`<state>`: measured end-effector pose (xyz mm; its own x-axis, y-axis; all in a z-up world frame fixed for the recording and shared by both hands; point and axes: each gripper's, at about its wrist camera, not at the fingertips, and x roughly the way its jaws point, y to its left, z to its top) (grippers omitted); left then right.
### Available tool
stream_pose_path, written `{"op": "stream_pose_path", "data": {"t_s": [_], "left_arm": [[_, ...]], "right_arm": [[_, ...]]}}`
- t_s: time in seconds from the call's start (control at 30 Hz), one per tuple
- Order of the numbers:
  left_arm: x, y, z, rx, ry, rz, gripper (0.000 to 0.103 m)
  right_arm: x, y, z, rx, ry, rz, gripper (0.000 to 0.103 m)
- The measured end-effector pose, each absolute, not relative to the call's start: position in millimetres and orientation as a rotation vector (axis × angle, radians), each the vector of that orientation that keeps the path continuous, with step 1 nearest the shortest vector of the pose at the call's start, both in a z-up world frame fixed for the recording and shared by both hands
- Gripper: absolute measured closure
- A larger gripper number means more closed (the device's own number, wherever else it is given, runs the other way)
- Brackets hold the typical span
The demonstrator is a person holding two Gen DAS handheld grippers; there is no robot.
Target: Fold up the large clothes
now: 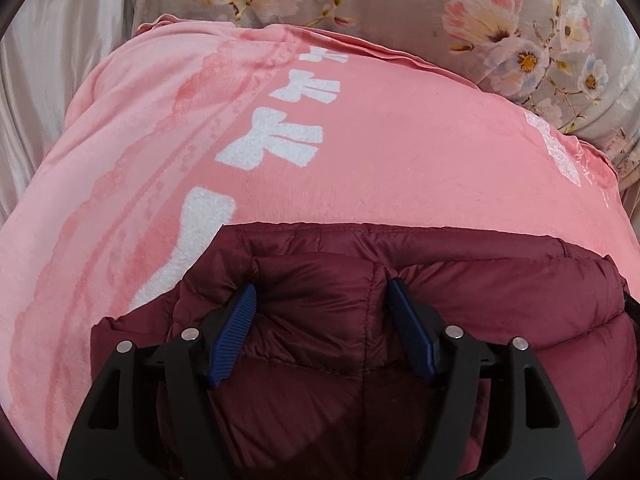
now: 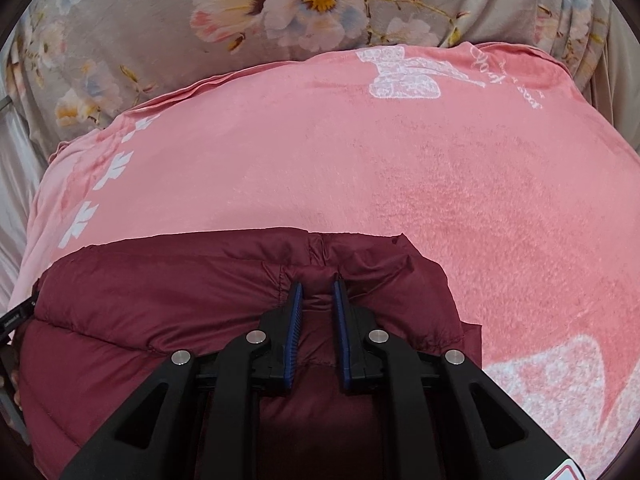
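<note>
Folding looks partly done: the maroon puffer jacket (image 1: 400,320) lies doubled over on the pink blanket (image 1: 360,160), the right gripper (image 2: 318,284) with jaws clamped on a pinch of its edge, the left gripper (image 1: 322,290) with jaws apart astride a fold, further folds probably remaining.

A bedroom; pink blanket (image 1: 400,152) spread beside floral bedding (image 2: 160,24).

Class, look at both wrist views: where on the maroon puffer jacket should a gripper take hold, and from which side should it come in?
Grip the jacket along its far stitched edge, coming from the near side over the padding. That hem is thinner and flatter than the puffy quilted panels, so narrow jaws can pinch it. The right gripper already pinches a ridge there; the left gripper is open wide around a thicker bulge, a less sure hold.
</note>
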<state>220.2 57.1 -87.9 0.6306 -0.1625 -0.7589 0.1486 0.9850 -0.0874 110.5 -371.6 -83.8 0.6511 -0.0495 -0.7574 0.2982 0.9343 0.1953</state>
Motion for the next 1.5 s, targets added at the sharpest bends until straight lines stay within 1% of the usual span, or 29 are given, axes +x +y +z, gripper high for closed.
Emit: {"op": "stream_pose_path", "data": {"t_s": [0.4, 0.43, 0.47, 0.5, 0.53, 0.57, 0.63, 0.77, 0.83, 0.97, 1.2, 1.5], "left_arm": [[226, 55, -95, -0.007, 0.872, -0.162, 0.033], [225, 54, -95, 0.004, 0.873, -0.156, 0.033], [225, 52, -93, 0.013, 0.874, -0.149, 0.033], [223, 51, -88, 0.027, 0.878, -0.138, 0.035], [222, 50, -84, 0.029, 0.882, -0.129, 0.040], [218, 49, -75, 0.006, 0.888, -0.127, 0.041], [208, 42, -56, -0.045, 0.880, -0.181, 0.041], [191, 0, -33, -0.008, 0.859, -0.259, 0.041], [186, -23, -33, 0.012, 0.866, -0.285, 0.041], [189, -52, -52, 0.057, 0.890, -0.222, 0.042], [196, -57, -74, 0.075, 0.901, -0.153, 0.040], [195, -62, -91, 0.102, 0.880, -0.116, 0.041]], "right_arm": [[111, -378, -85, 0.373, 0.832, -0.193, 0.091], [110, -377, -81, 0.375, 0.832, -0.210, 0.090], [108, -375, -75, 0.390, 0.827, -0.222, 0.083], [104, -370, -64, 0.425, 0.807, -0.197, 0.084], [102, -363, -55, 0.442, 0.789, -0.168, 0.084], [101, -352, -45, 0.441, 0.774, -0.142, 0.084], [106, -322, -25, 0.388, 0.763, -0.096, 0.084], [121, -262, -12, 0.307, 0.782, -0.001, 0.085], [130, -234, -16, 0.235, 0.786, 0.004, 0.086], [141, -210, -33, 0.163, 0.814, -0.019, 0.088], [150, -217, -66, 0.189, 0.874, -0.025, 0.090], [155, -219, -87, 0.215, 0.894, -0.017, 0.093]]}}
